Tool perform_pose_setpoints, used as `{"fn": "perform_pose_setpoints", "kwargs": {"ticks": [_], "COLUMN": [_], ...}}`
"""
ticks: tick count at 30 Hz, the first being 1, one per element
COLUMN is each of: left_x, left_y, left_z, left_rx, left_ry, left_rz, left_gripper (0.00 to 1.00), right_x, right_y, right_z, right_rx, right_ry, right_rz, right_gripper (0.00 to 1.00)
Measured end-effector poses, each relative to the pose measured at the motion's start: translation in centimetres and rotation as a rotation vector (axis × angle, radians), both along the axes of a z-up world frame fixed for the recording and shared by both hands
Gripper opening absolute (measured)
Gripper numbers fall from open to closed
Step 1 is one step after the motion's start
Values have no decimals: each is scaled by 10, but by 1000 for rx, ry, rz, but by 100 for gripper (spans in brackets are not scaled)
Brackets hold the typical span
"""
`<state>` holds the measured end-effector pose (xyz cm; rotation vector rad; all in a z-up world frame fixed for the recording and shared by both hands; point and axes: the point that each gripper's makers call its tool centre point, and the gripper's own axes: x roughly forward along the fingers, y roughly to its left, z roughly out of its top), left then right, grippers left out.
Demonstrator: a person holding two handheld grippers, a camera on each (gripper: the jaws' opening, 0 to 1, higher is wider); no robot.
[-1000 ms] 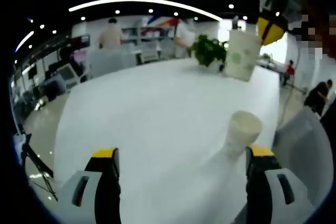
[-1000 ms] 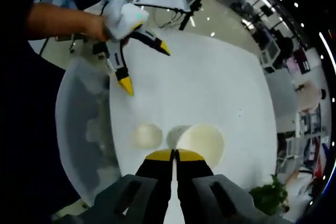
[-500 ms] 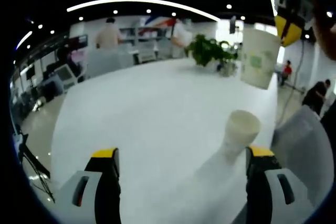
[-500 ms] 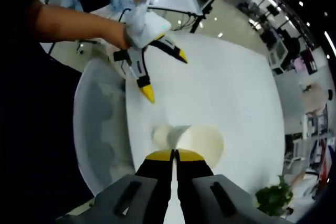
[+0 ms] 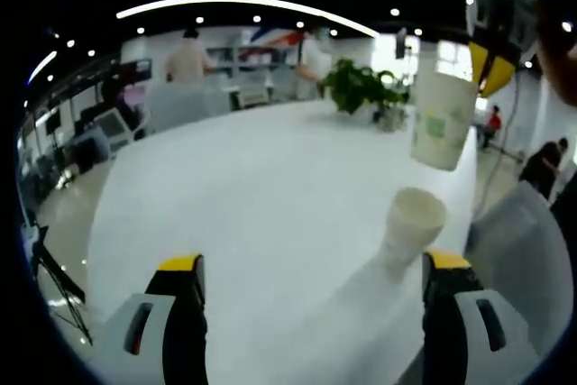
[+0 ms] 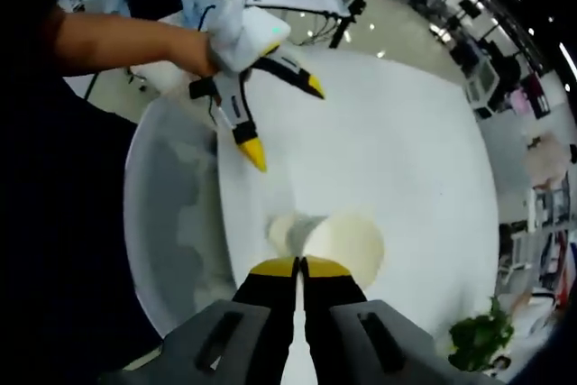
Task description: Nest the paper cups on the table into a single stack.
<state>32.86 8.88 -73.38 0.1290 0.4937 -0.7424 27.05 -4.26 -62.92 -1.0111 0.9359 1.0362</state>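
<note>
Left claw: jaws spread wide apart, nothing between them, hovering over the white surface. In the right gripper view it appears at upper left, held by a person's hand, jaws splayed.

Standing paper cup: white, upright on the surface near its edge, just ahead of the left claw's right-hand jaw. In the right gripper view its mouth shows partly from above, beside and partly behind the held cup.

Right claw: yellow tips pressed together, pinching the rim of a paper cup with green print. In the left gripper view this cup hangs in the air above the standing cup, apart from it, slightly tilted. In the right gripper view its open mouth faces the camera.

Potted plant: green, at the far end of the surface.

Person in a light top: standing beyond the surface, in the office background.
</note>
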Motion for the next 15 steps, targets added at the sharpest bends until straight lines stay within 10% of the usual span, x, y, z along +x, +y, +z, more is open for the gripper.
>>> {"fn": "perform_pose_setpoints", "kwargs": {"ticks": [15], "left_x": [0], "left_y": [-2], "left_z": [1], "left_rx": [-4], "left_ry": [-1], "left_rz": [0], "left_gripper": [99], "right_x": [-2], "right_y": [-1], "right_z": [-37], "right_rx": [8], "right_ry": [72], "right_rz": [-41], "right_gripper": [0]}}
